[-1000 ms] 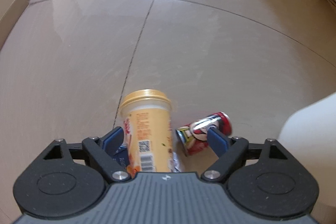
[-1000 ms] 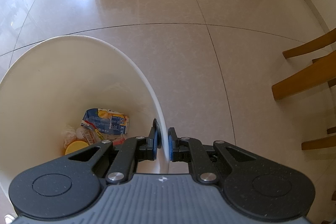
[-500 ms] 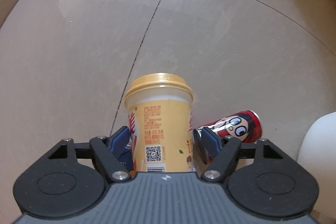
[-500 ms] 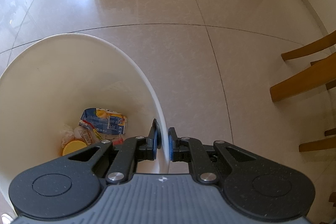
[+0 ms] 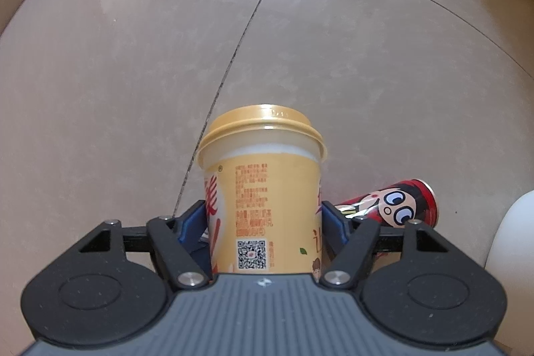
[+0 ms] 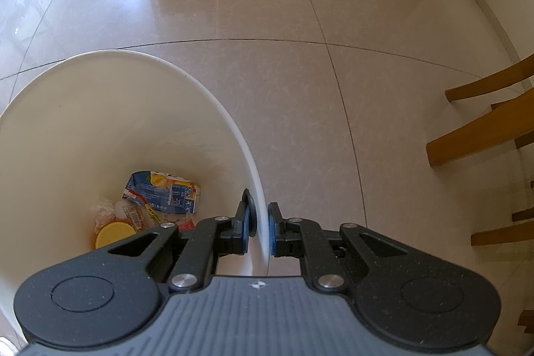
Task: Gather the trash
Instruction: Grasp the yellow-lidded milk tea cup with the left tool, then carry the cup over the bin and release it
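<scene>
A yellow lidded cup [image 5: 262, 189] stands upright on the tiled floor [image 5: 133, 72] squarely between the jaws of the left gripper [image 5: 263, 222] – the jaws are closing, the blue pads at either flank of the cup, and whether they press on it yet cannot be told. The cup's label carries blocks of small orange print too fine to read, a QR code low on the side facing the camera, and large red characters partly hidden behind the left-hand jaw. Just beyond the right-hand jaw a red drink can [image 5: 390, 206] lies on its side on the floor, printed with a wide-eyed cartoon face, close beside the cup. Farther out on that side a white curved wall rises at the frame's edge.

The right gripper [image 6: 262, 229] is clamped on the rim of a white bin [image 6: 100, 109] – one jaw inside the wall, the other outside, the thin edge pinched between them. At the bottom of the bin, to the inner side of the jaws, lie a flattened blue carton [image 6: 163, 192] with fruit pictured on it, a yellow lid [image 6: 115, 234] and crumpled wrappers [image 6: 133, 212]; their lettering is too small to read. Wooden chair legs [image 6: 480, 135] stand well off to the outer side of those jaws.
</scene>
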Demonstrator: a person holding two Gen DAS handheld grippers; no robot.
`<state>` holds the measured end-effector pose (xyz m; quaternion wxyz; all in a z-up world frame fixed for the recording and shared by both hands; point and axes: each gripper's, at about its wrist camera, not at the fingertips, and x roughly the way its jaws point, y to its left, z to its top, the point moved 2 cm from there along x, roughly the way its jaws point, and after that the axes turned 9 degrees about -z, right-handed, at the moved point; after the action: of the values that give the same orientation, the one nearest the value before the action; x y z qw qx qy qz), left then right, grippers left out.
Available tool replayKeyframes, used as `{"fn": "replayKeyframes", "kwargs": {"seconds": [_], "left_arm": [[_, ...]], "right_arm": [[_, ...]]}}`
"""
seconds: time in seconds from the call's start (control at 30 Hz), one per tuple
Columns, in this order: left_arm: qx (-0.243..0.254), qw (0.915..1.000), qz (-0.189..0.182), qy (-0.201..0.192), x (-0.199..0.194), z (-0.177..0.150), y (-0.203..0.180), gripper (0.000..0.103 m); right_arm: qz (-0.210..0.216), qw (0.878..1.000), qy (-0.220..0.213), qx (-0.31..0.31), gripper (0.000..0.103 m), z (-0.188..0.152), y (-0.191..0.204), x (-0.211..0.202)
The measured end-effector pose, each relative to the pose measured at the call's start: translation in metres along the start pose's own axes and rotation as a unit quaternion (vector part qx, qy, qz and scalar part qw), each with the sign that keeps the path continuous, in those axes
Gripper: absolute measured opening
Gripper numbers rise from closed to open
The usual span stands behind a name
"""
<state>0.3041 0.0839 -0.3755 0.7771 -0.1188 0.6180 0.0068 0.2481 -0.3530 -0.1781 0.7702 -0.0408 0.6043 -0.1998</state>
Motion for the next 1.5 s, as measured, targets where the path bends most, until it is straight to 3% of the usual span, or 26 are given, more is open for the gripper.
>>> {"fn": "replayKeyframes", "kwargs": {"seconds": [0.5, 0.73, 0.97, 1.2, 1.33, 1.5], "left_arm": [[0.033, 0.9994, -0.003, 0.008, -0.044, 0.002, -0.012, 0.071], [0.098, 0.9946, -0.017, 0.029, -0.090, 0.012, -0.046, 0.071], [0.197, 0.9781, -0.055, 0.039, -0.157, 0.015, -0.107, 0.071], [0.290, 0.9507, -0.107, 0.026, -0.226, 0.008, -0.189, 0.071], [0.321, 0.9370, -0.136, 0.015, -0.249, 0.007, -0.229, 0.071], [0.329, 0.9268, -0.181, 0.006, -0.257, 0.004, -0.271, 0.071]], "right_arm": [[0.000, 1.000, 0.001, 0.004, 0.014, 0.000, 0.000, 0.001], [0.005, 1.000, 0.003, 0.009, 0.014, 0.001, -0.002, 0.001], [0.014, 1.000, 0.007, 0.010, 0.014, 0.002, -0.006, 0.001], [0.032, 0.999, 0.018, 0.026, 0.013, 0.005, -0.014, 0.001], [0.035, 0.999, 0.021, 0.027, 0.012, 0.005, -0.016, -0.001], [0.043, 0.998, 0.026, 0.036, 0.012, 0.006, -0.019, -0.001]]}}
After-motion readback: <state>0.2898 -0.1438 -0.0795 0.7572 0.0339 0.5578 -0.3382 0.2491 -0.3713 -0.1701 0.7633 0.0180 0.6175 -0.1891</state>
